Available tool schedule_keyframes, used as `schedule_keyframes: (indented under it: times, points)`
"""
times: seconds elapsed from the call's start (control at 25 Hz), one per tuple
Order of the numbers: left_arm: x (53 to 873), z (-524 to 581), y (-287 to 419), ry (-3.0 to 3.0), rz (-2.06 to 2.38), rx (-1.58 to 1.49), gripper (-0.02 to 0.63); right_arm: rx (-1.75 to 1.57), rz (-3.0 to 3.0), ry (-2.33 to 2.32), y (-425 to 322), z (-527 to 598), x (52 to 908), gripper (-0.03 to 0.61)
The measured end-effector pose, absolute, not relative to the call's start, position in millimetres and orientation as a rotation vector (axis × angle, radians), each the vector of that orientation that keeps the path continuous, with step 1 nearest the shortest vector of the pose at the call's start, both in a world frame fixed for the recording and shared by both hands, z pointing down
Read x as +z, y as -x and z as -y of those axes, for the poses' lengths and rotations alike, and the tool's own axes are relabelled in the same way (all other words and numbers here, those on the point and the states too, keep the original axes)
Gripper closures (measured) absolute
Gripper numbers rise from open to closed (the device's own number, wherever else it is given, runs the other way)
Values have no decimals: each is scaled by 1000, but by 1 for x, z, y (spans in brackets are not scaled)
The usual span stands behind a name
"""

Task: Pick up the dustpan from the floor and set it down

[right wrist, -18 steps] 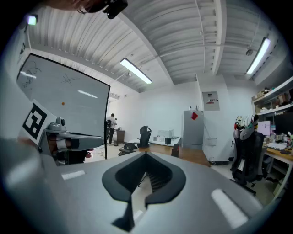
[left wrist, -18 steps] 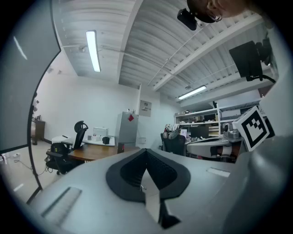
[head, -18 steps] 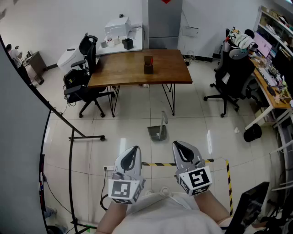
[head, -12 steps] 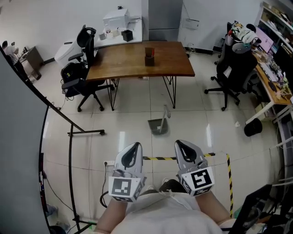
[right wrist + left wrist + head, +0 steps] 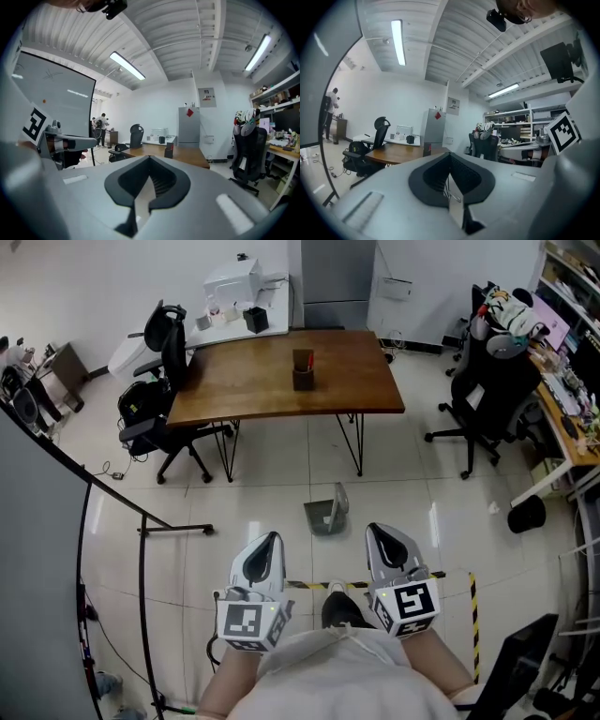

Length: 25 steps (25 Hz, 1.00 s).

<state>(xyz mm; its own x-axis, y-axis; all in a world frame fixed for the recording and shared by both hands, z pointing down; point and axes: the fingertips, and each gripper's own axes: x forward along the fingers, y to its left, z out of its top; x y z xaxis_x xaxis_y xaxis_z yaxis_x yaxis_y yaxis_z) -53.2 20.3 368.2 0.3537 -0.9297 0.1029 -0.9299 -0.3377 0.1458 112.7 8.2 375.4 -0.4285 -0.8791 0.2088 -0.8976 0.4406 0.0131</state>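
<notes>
This is an open-plan office with a workshop feel. A wooden bench (image 5: pixel 281 376) stands on a pale tiled floor (image 5: pixel 272 474), with black swivel office chairs (image 5: pixel 492 381) beside it. A white desk (image 5: pixel 272 320) by the back wall carries a white machine (image 5: pixel 232 282). Along the right wall, a long desk (image 5: pixel 555 418) and shelves (image 5: pixel 572 268) are crowded with equipment. Fluorescent tube lights (image 5: pixel 397 41) hang from a ribbed ceiling (image 5: pixel 454 47). Yellow-and-black hazard tape (image 5: pixel 472 615) marks the floor.

dustpan (image 5: pixel 327 517): grey | table (image 5: pixel 239 381): brown | floor tape (image 5: pixel 305 585): yellow-black stripes | desk chair (image 5: pixel 492 390): black
</notes>
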Motion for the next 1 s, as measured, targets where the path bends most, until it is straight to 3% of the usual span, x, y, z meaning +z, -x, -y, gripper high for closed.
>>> schedule_keyframes:
  times: [0.32,0.56,0.8,1.0]
  points:
    - [355,84,44,-2390,1821,9,600,155,2566,-1526,-132,118,356,578]
    - [366,123,54,-2356,1785,-1,600,260,2540,-1532,-124,153,373,563]
    - [391,156,57,-2377,1682,38,600,384,2419,-1491,-108,177,425,467]
    - [419,181,56,-2387,1612,59,600,526,2243,-1416,-98,201,516,383]
